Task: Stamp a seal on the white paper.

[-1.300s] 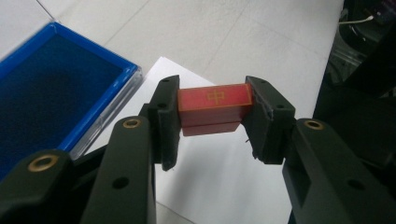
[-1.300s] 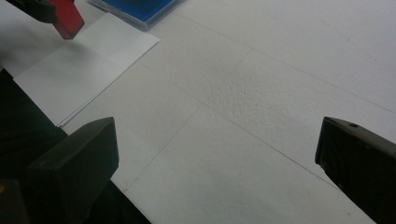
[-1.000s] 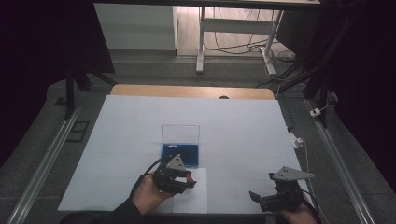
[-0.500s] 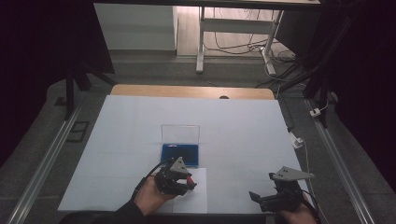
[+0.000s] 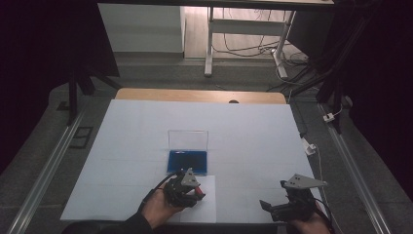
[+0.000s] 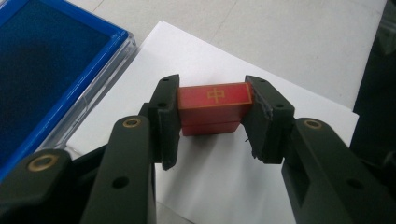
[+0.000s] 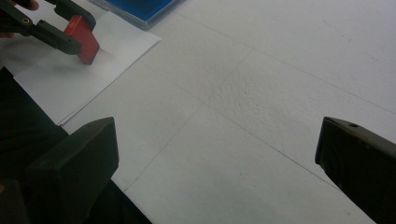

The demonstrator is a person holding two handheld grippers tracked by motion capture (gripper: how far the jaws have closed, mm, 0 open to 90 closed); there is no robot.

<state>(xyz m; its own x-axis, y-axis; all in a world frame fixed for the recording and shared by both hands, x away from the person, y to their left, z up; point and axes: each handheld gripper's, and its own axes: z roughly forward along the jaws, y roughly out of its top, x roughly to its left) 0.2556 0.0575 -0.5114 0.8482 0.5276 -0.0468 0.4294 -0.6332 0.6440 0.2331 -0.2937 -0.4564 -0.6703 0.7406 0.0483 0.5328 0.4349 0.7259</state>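
The left gripper (image 6: 212, 114) is clamping a small red rectangular block (image 6: 215, 106) with a gold line border and a gold character on its top face; both black pads are pressing flat on the block's two ends. The block is sitting low over a white sheet of paper (image 6: 219, 177), with a thin shadow under it, so whether it is touching the paper I cannot tell. In the high view the left gripper (image 5: 191, 189) is hovering at the near edge of the table, just in front of a shallow clear plastic case with a blue lining (image 5: 188, 161), whose transparent lid (image 5: 188, 140) is standing upright at the far side. The paper (image 5: 204, 207) is lying just beside the case, on the white foam board (image 5: 243, 131) covering the table. The right gripper (image 7: 219, 158) is standing with its jaws wide apart, nothing between them, aimed low across the bare board. In the high view it (image 5: 272, 207) is resting at the near right edge, well apart from the block. From the right gripper view, the red block (image 7: 84, 32) is showing at the top left, gripped over the paper (image 7: 79, 79).
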